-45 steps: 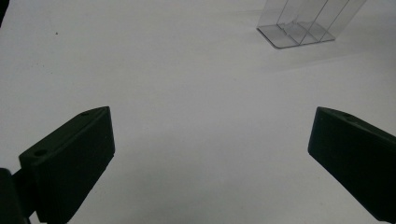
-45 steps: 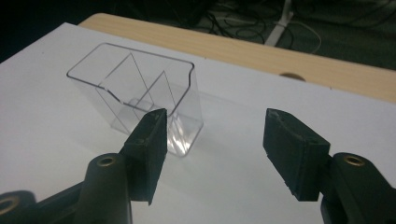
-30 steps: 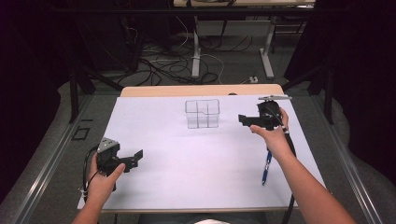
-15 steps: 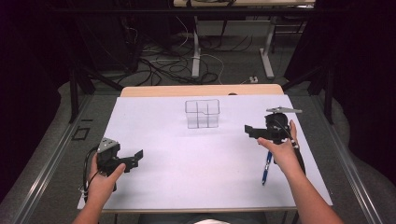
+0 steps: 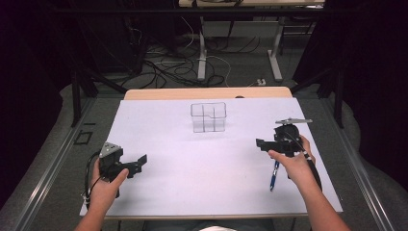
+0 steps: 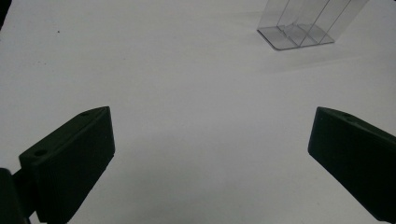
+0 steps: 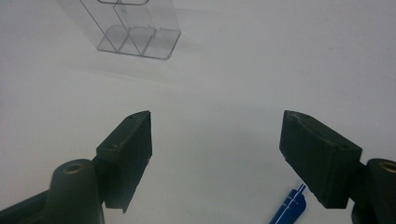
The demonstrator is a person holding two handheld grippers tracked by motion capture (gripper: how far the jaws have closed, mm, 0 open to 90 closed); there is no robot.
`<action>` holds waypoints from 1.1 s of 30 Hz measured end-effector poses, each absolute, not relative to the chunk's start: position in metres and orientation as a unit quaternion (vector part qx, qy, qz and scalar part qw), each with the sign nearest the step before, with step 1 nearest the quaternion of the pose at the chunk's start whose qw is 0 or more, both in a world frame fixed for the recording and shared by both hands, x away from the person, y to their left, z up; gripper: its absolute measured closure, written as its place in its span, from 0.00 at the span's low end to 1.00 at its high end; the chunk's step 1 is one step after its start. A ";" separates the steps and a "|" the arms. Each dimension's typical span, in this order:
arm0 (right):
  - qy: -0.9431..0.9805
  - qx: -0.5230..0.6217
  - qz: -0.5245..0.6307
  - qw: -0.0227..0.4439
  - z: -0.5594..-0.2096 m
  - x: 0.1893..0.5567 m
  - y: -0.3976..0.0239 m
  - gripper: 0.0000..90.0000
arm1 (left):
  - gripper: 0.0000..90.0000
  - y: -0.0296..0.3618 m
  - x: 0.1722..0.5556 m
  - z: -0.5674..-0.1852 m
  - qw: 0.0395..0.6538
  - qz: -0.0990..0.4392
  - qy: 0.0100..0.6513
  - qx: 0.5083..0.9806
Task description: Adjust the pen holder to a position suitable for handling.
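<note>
The right gripper is hovering with its fingers apart and empty; they have just been closing partway. The blue pen is lying on the white counter just below and beside these fingers, near the right hand. The pen is slim, blue with white markings. The left gripper is holding its fingers wide, gripping nothing. A clear divided holder is standing farther back.

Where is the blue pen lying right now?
In the high view the blue pen lies on the white table cover, at its right side, just beneath the right gripper and well nearer the person than the clear divided holder.
</note>
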State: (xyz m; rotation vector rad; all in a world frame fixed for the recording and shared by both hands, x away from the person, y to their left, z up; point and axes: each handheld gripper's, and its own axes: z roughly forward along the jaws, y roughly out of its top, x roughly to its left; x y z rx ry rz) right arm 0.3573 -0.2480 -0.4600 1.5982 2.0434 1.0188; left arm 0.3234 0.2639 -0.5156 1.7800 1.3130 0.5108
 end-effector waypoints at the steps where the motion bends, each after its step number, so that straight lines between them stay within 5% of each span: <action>1: 0.723 0.565 0.355 0.177 -0.461 0.356 -0.248 0.30 | 0.01 0.264 0.323 -0.516 0.422 0.204 0.525 0.711; 15: 0.738 0.570 0.312 0.182 -0.478 0.340 -0.262 0.38 | 0.01 0.263 0.323 -0.516 0.418 0.204 0.523 0.714; 29: 0.690 0.634 0.332 0.106 -0.486 0.336 -0.274 0.43 | 0.01 0.262 0.323 -0.516 0.418 0.206 0.521 0.716; 33: 0.688 0.646 0.315 0.094 -0.484 0.337 -0.280 0.52 | 0.01 0.262 0.323 -0.516 0.420 0.206 0.521 0.714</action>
